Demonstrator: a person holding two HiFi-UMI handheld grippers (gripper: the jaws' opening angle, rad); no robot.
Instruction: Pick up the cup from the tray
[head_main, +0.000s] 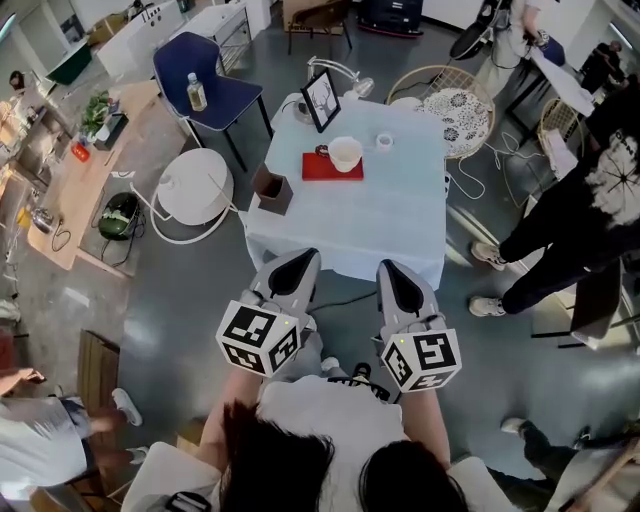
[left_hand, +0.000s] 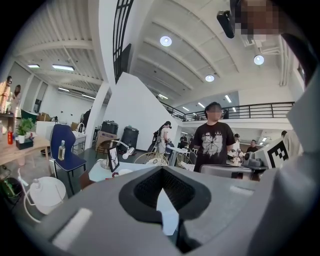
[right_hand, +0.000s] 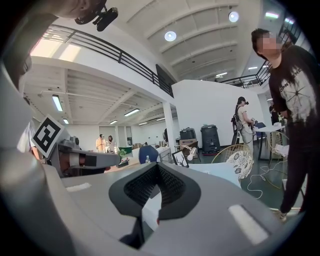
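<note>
A white cup (head_main: 345, 153) stands on a red tray (head_main: 326, 167) near the middle of a table under a white cloth (head_main: 400, 215). The cup also shows small and far off in the left gripper view (left_hand: 123, 171), just over the jaws. My left gripper (head_main: 300, 258) and right gripper (head_main: 392, 268) hang side by side at the table's near edge, well short of the tray. The jaws of both are shut with nothing between them, as the left gripper view (left_hand: 162, 169) and the right gripper view (right_hand: 157, 165) show.
On the table are a framed picture (head_main: 320, 100), a brown box (head_main: 272, 190) at the left edge and a small white cup (head_main: 384, 142). A blue chair (head_main: 205, 85) holds a bottle. A round white fan (head_main: 195, 187) lies left; a person (head_main: 570, 210) stands right.
</note>
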